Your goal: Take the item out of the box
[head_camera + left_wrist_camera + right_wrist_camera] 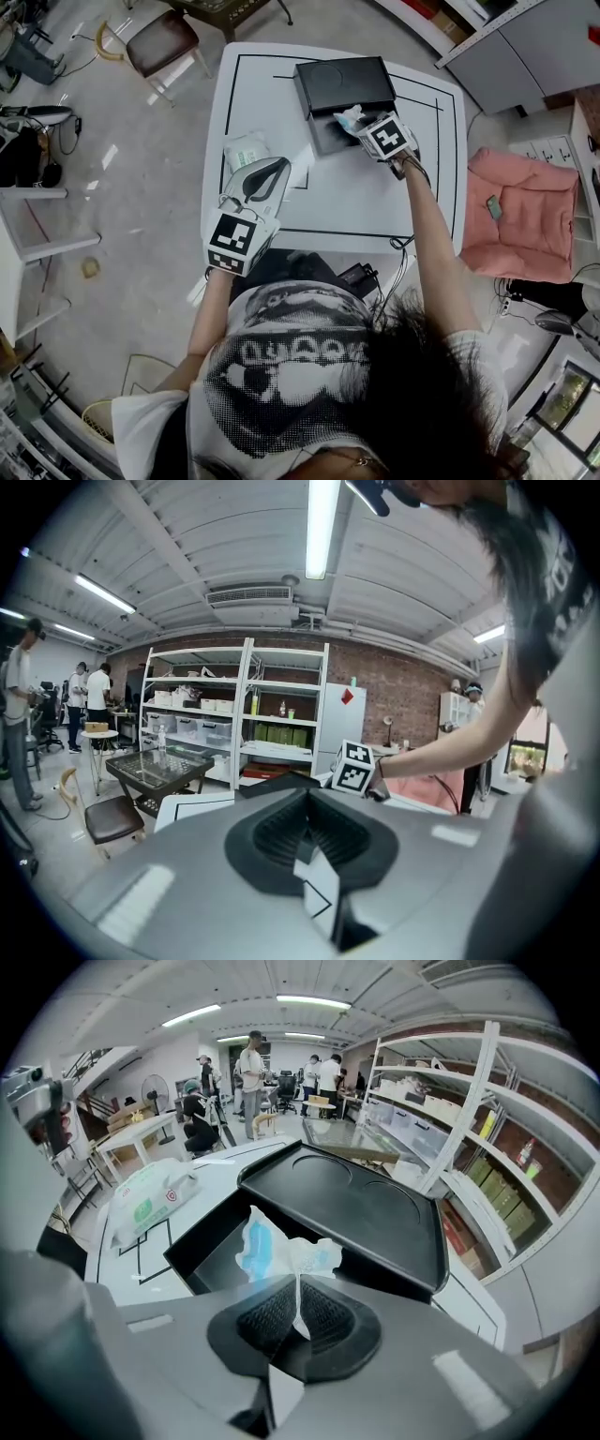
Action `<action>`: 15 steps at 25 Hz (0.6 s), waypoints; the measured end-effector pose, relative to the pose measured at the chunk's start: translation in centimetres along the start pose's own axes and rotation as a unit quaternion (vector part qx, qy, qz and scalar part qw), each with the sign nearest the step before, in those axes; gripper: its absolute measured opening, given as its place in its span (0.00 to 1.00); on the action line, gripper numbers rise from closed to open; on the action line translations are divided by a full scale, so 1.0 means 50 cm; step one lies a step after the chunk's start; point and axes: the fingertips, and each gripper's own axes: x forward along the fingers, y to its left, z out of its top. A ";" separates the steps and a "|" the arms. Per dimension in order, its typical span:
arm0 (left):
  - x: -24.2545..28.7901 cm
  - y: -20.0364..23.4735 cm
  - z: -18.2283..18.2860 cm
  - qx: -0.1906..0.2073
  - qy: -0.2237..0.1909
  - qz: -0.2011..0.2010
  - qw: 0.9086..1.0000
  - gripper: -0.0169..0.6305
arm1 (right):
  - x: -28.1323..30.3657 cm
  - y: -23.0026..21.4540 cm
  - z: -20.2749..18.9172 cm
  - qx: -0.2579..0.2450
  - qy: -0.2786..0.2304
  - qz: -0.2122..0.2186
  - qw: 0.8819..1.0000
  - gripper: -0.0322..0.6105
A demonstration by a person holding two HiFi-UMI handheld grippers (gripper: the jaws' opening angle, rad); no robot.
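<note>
Right gripper (298,1314) fingers pinch the crumpled white-and-blue plastic packet (281,1252); the open black rectangular box (211,1241) lies beneath the fingers. Grip firmly and lift straight up, clear of the walls. Left gripper (314,850) fingers are pressed together, empty.

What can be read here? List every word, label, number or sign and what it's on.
No text is legible.
Wipes pack: green label, red badge, print too blurred.
Marker cubes: black-and-white square patterns, no letters.
Packet in right gripper: no readable print.
</note>
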 end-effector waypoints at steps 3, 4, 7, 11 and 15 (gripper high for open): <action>-0.002 -0.007 -0.004 0.001 0.001 -0.002 1.000 0.03 | -0.031 -0.003 -0.001 -0.003 -0.016 -0.013 1.000 0.08; -0.002 -0.010 -0.003 0.002 0.000 -0.003 1.000 0.03 | -0.044 -0.004 0.001 -0.001 -0.024 -0.018 1.000 0.08; -0.005 -0.022 0.000 0.005 -0.002 -0.006 1.000 0.03 | -0.090 -0.002 0.009 0.003 -0.053 -0.033 0.998 0.08; -0.010 -0.045 -0.001 0.009 -0.001 -0.013 1.000 0.03 | -0.165 0.016 0.022 0.021 -0.102 -0.047 0.993 0.08; -0.007 -0.075 0.000 0.013 0.000 -0.024 1.000 0.03 | -0.236 0.038 0.018 0.045 -0.147 -0.057 0.987 0.08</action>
